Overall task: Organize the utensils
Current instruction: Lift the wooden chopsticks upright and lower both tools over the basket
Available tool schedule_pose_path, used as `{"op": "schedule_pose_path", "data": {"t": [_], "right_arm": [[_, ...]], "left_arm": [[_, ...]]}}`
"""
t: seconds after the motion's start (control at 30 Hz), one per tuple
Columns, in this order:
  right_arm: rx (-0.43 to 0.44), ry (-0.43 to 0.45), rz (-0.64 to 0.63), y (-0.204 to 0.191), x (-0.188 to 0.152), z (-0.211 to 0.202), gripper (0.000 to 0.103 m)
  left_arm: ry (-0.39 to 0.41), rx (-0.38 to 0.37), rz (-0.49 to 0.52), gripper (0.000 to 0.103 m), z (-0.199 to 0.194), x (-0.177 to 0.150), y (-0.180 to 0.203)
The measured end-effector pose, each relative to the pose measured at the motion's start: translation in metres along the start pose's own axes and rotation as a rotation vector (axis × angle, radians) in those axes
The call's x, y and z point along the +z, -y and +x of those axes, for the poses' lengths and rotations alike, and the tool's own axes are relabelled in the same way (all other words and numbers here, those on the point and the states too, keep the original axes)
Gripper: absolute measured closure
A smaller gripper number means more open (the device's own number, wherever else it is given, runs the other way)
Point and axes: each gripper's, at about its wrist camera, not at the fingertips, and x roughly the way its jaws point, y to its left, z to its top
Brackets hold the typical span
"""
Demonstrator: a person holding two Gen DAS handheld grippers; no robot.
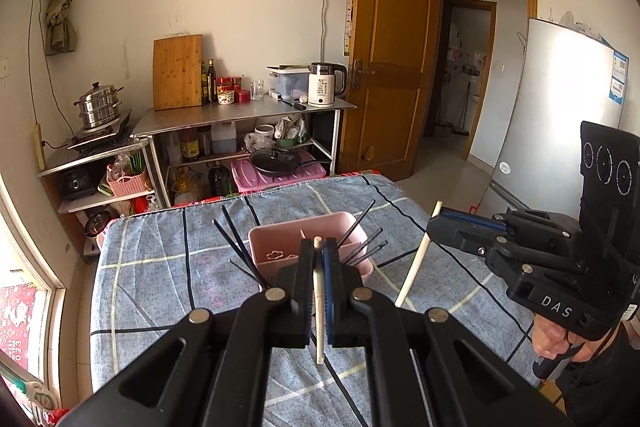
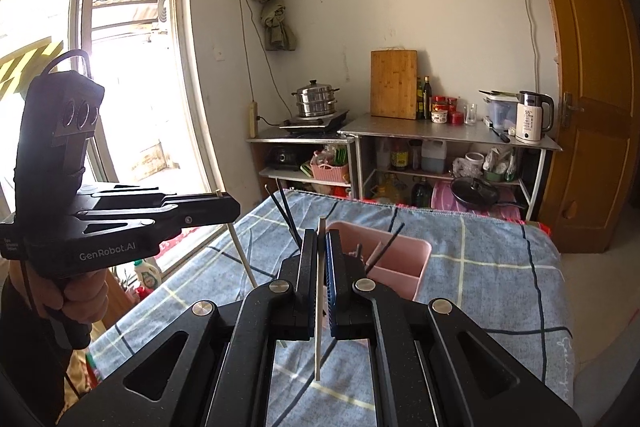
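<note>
Fingers [image 1: 306, 267] pinch a white chopstick [image 1: 319, 307]; only the right view shows the window [image 2: 132, 67].

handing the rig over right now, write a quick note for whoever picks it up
Left gripper: shut on a white chopstick, held upright above the blue checked tablecloth.
Right gripper: shut on another white chopstick.
Pink utensil box sits on the cloth just ahead of both grippers.
Done: several black chopsticks already stand in the box.
Left: put both white chopsticks into the box.
</note>
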Motion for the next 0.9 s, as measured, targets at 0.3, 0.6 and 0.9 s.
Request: {"op": "schedule_pose_path", "data": {"t": [0.3,0.6,0.9], "right_arm": [[0.012,0.039,0.003,0.001,0.034,0.016,0.099],[0.008,0.078,0.041,0.018,0.057,0.036,0.099],[-0.013,0.107,0.051,0.034,0.061,0.058,0.099]], "left_arm": [[0.007,0.02,0.002,0.098,0.013,0.032,-0.015],[0.028,0.03,0.016,0.098,0.03,0.055,-0.022],[0.011,0.03,0.004,0.098,0.067,0.054,-0.033]]}}
